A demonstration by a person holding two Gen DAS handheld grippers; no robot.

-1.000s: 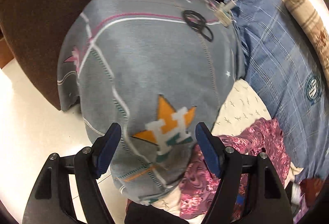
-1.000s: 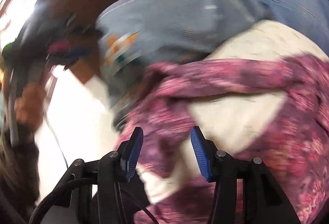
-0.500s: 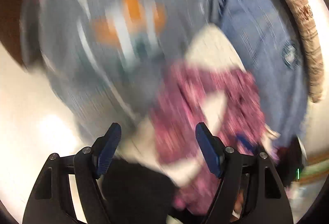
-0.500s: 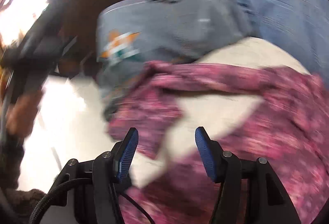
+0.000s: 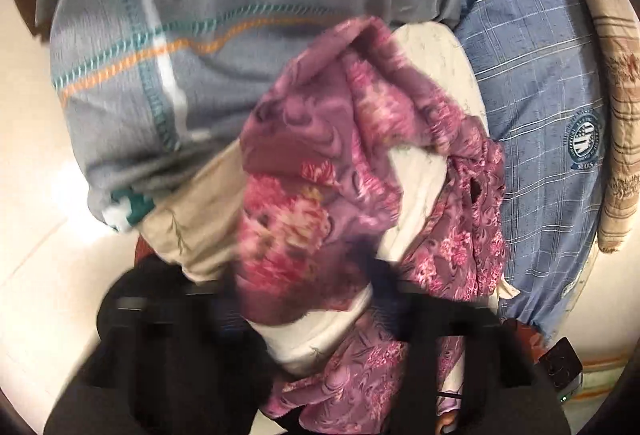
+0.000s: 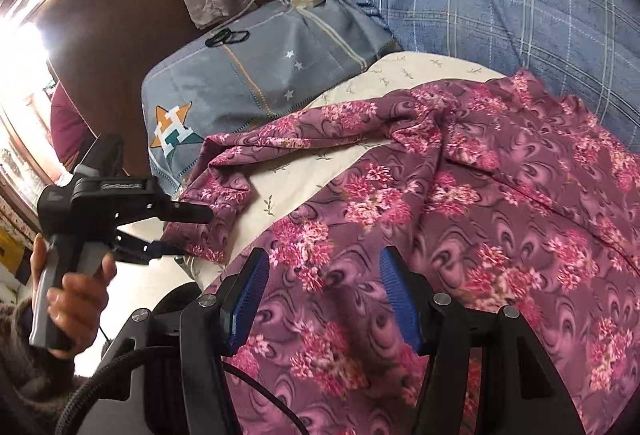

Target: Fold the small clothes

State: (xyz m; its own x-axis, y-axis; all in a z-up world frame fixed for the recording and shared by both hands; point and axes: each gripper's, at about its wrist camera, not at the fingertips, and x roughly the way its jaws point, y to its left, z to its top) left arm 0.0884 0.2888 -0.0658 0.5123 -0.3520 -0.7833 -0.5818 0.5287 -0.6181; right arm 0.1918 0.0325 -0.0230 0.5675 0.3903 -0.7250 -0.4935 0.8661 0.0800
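Currently the left claw (image 6: pixel 188 231) is pinching shut on a corner of the purple floral garment (image 6: pixel 460 203), while the right claw (image 6: pixel 320 299) is hovering open over its lower part. Garment is lying crumpled across the cream sheet (image 6: pixel 304 179) on the bed, beside the grey pillow (image 6: pixel 248 83). Judging it light, limp and slippery, so gripping hems or corners is looking safest.

Left view motion-blurred; window glare right view.
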